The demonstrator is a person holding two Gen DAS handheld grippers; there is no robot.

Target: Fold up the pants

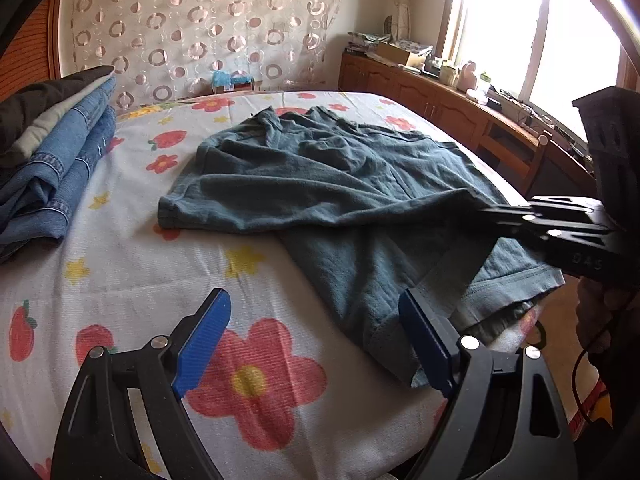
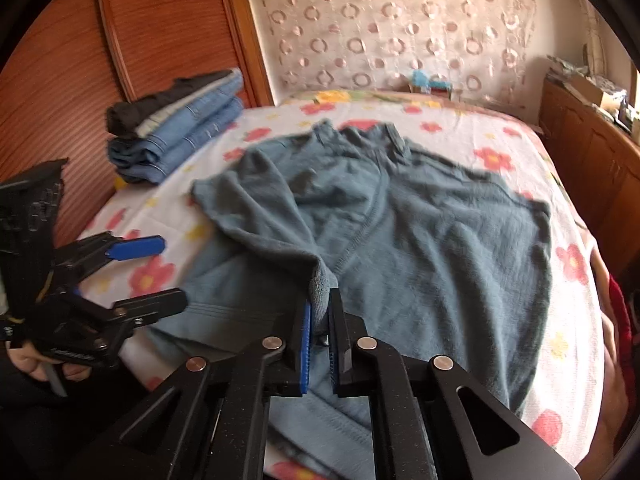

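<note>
Teal-grey pants (image 1: 332,176) lie spread and rumpled on the flowered bedsheet (image 1: 132,264), one leg folded over towards the left. They also fill the right wrist view (image 2: 440,240). My left gripper (image 1: 316,344) is open and empty, low over the sheet at the near hem of the lower leg; it also shows at the left of the right wrist view (image 2: 160,272). My right gripper (image 2: 320,312) is shut on a fold of the pants' fabric and holds it lifted; in the left wrist view it reaches in from the right (image 1: 492,214).
A stack of folded jeans and dark clothes (image 1: 52,148) sits at the bed's far left, also in the right wrist view (image 2: 176,128). A wooden headboard (image 2: 100,60) stands on the left. A cluttered wooden sideboard (image 1: 460,96) runs along the right under the window.
</note>
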